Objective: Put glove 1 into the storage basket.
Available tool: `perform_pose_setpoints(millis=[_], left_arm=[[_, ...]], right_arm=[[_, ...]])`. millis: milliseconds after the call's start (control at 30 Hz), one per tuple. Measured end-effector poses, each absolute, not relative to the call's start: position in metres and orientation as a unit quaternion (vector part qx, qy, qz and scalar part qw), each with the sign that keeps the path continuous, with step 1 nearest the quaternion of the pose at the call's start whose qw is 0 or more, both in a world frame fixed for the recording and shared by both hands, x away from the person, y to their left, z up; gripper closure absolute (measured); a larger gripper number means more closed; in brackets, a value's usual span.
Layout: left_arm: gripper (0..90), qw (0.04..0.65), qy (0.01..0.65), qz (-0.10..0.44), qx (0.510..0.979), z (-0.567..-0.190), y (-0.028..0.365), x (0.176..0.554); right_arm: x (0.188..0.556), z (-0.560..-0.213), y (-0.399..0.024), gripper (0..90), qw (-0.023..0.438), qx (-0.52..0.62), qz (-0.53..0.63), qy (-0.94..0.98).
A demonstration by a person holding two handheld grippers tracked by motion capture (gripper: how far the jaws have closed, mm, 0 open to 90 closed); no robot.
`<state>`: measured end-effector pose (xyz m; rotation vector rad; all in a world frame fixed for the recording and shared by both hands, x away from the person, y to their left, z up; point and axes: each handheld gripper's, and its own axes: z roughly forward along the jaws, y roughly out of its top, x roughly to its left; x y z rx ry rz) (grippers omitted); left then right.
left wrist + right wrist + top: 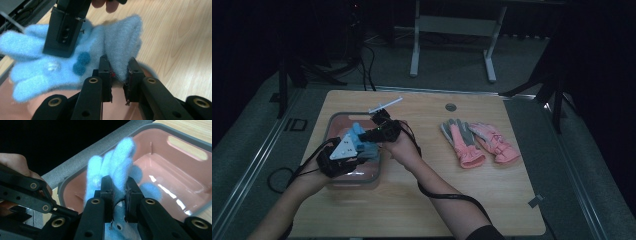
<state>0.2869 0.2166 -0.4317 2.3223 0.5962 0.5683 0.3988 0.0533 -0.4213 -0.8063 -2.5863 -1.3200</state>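
Observation:
A fluffy light blue glove (358, 135) hangs between both grippers over the pink bin (343, 114) at the table's left. My left gripper (365, 153) is shut on the glove's cuff end (122, 52), with the fabric pinched between its jaws (120, 75). My right gripper (368, 136) comes in from the right and is shut on the glove near its fingers (120, 157), which stick up past its jaws (119, 192). In the left gripper view the right gripper's black body (66, 27) lies over the glove's palm (50, 67). Two dark blue pompoms (81, 62) sit on the glove.
The grey-rimmed pink bin (175, 170) has a glossy bare floor under the glove. A pair of pink and grey gloves (477, 142) lies flat on the wooden table (412, 200) to the right. A round cable hole (450, 107) sits near the far edge.

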Motion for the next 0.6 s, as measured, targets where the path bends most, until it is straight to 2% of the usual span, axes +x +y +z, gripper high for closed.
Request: perform_pose_setpoints(millis=[333,600], left_arm=[[78.8,0.310,0.248,0.191,0.898,-0.456,0.228,0.297],[78.7,0.282,0.240,0.180,0.911,-0.468,0.224,0.307]], right_arm=[[0.407,-0.452,0.073,80.3,0.081,-0.275,-0.426,-0.858],[0.414,-0.468,0.075,80.1,0.073,-0.284,-0.406,-0.866]])
